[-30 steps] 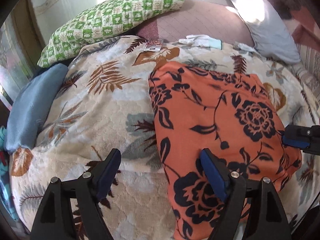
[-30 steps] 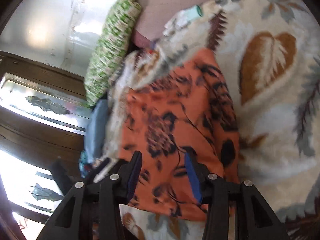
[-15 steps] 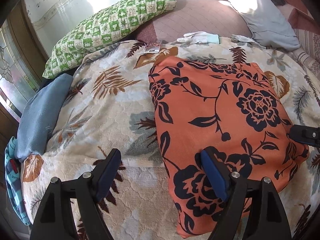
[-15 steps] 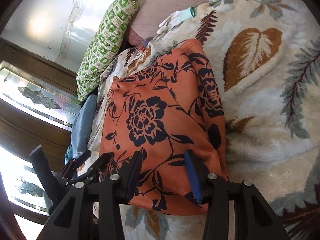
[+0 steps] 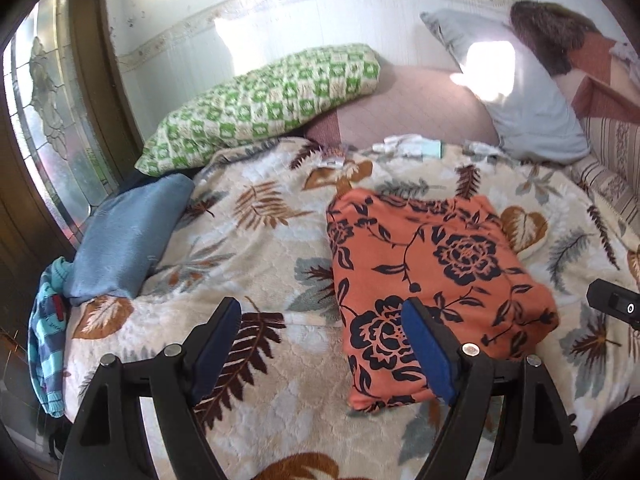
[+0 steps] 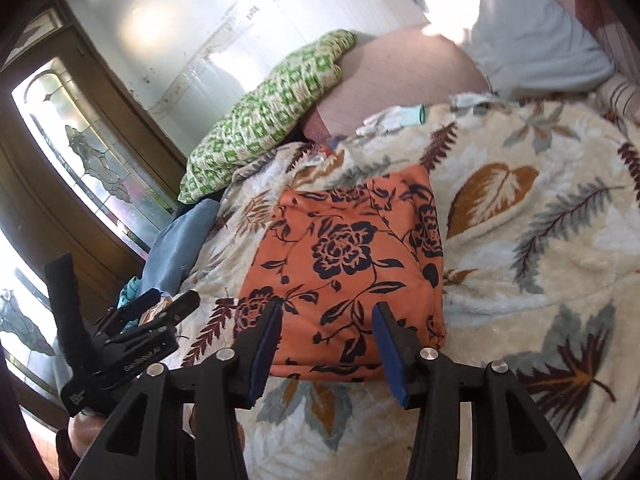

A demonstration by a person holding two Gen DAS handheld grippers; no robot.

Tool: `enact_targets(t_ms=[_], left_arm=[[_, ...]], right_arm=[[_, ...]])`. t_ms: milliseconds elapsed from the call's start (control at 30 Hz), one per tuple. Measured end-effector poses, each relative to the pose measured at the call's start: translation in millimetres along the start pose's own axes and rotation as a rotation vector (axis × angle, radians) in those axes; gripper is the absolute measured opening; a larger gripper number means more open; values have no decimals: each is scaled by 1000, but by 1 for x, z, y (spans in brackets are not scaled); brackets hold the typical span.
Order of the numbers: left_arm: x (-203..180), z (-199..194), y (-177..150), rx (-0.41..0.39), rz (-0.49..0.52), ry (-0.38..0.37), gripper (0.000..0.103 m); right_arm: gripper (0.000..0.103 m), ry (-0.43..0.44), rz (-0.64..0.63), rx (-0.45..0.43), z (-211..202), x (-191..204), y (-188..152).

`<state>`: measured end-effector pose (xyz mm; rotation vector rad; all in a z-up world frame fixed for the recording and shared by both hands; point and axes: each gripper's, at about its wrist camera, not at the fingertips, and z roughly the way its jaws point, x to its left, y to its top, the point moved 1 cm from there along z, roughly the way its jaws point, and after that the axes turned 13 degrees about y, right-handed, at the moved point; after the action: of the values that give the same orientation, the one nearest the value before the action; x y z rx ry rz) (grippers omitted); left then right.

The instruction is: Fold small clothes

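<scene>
Two tongs are seen spread apart and gripping nothing: left tongs [image 5: 320,344] and right tongs [image 6: 326,346]. Folded into a rectangle, the orange floral garment [image 5: 432,280] lies on the leaf-patterned blanket [image 5: 248,240], just ahead of both. Writing on the left tool cannot be read.

bed [image 5: 400,92] | leaf-print blanket [image 5: 248,240] | folded orange floral garment [image 5: 432,276] | green pillow [image 5: 260,100]
</scene>
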<state>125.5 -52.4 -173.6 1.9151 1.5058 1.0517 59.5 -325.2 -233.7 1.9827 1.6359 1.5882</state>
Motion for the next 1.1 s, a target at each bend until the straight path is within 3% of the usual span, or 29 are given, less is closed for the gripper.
enact_targets(t_ms=[600, 1100], left_arm=[[51, -142, 31, -198, -119, 48, 83], [63, -180, 38, -251, -144, 77, 84]], right_arm=[[56, -1, -207, -214, -110, 104, 5], [57, 18, -260, -298, -148, 134, 2]])
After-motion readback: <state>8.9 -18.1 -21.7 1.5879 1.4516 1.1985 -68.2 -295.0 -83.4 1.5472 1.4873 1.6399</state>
